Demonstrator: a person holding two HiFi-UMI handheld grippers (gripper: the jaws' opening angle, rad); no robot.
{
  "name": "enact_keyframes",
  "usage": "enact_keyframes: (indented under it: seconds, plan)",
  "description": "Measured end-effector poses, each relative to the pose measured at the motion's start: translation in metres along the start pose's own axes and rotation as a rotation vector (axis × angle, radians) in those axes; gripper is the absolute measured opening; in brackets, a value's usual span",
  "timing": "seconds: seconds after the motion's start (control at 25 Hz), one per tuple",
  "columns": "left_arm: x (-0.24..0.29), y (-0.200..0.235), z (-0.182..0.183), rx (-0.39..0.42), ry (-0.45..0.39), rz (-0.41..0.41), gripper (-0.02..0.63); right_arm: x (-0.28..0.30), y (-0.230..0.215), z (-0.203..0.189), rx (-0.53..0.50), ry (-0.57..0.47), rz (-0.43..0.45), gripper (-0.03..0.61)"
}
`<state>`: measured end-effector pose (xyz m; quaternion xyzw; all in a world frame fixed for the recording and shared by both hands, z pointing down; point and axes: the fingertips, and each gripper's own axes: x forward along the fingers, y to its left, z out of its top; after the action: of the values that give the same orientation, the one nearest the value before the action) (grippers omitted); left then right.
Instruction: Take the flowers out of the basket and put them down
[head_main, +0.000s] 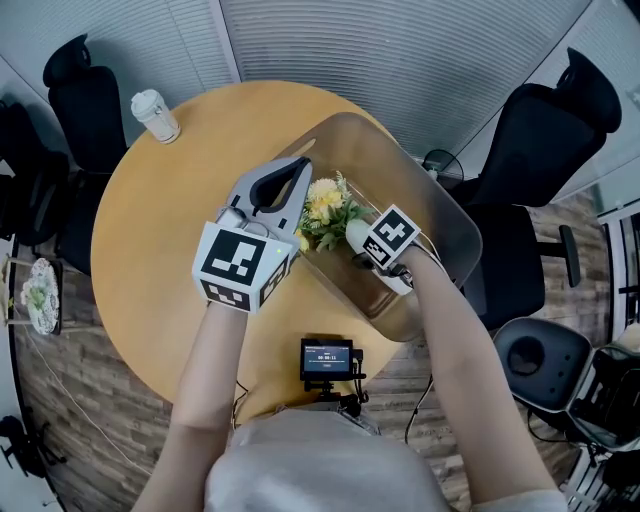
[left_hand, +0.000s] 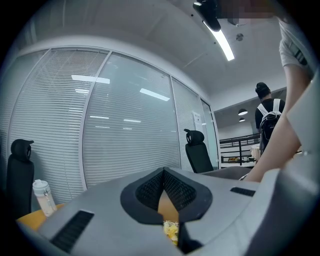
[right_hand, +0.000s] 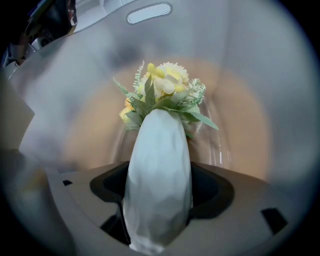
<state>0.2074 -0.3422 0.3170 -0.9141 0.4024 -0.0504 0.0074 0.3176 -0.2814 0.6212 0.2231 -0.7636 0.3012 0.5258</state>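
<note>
Inside the basket (head_main: 450, 220), from the head view, find the flowers (head_main: 325, 205) near its left wall, the right hand-held gripper (head_main: 358, 240) reaching in just behind them and the left hand-held gripper (head_main: 298, 172) hovering at that wall. Along the left gripper view, note jaws pressed together on nothing, only a scrap of yellow bloom below. Along the right gripper view, read jaws spread wide around the white wrap (right_hand: 159, 175) with no visible squeeze; expect a slip back into the basket, or blooms snagging its rim, from lifting before a firm clamp.
</note>
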Motion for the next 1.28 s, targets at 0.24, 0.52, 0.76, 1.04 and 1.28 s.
enact_keyframes:
  seconds: [0.24, 0.52, 0.76, 1.04, 1.28]
  plan:
    - [-0.006, -0.002, 0.005, 0.01, -0.004, 0.018, 0.005, -0.008, 0.0, 0.013, -0.011, -0.088, 0.008, 0.374]
    - [-0.011, 0.002, 0.005, 0.024, 0.005, 0.046, 0.005, -0.011, -0.007, 0.034, -0.021, -0.187, -0.028, 0.374]
    - [-0.015, 0.001, 0.005, 0.022, -0.005, 0.057, 0.005, -0.022, -0.008, 0.045, -0.019, -0.268, -0.037, 0.374]
    - [-0.021, -0.005, 0.009, 0.027, -0.02, 0.041, 0.005, -0.036, -0.004, 0.053, -0.014, -0.308, -0.048, 0.374]
    - [-0.02, -0.014, 0.012, 0.036, -0.029, 0.007, 0.005, -0.056, -0.005, 0.059, 0.005, -0.364, -0.076, 0.374]
